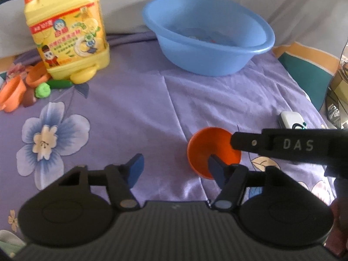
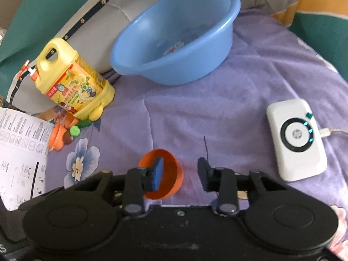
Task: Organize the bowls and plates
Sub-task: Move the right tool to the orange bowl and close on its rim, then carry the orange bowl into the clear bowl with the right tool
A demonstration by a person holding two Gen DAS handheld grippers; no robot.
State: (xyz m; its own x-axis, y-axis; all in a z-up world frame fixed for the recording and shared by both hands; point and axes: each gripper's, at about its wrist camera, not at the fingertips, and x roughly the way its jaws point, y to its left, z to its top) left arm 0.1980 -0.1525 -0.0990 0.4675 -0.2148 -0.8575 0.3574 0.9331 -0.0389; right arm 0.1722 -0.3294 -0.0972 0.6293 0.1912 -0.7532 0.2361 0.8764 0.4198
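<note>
- Left wrist view: the left gripper [image 1: 174, 169] hangs over the purple floral sheet [image 1: 139, 117] with its jaws spread wide and nothing between them.
- Its right blue pad overlaps the near rim of the small orange bowl [image 1: 204, 150]; whether they touch cannot be told. The bowl sits tilted on the sheet toward the near right.
- The right gripper [image 1: 282, 145] reaches in from the right edge, its black finger crossing the bowl's far rim.
- The blue basin [image 1: 208, 34] stands at the far edge, the yellow detergent jug [image 1: 67, 32] at the far left corner, with orange toy dishes [image 1: 13, 93] beside it.
- Right wrist view: the right gripper [image 2: 180, 173] is spread apart, its left pad inside the orange bowl [image 2: 171, 174], its right pad outside over the sheet [image 2: 217, 108].
- A white power bank [image 2: 295, 141] lies near the right edge.
</note>
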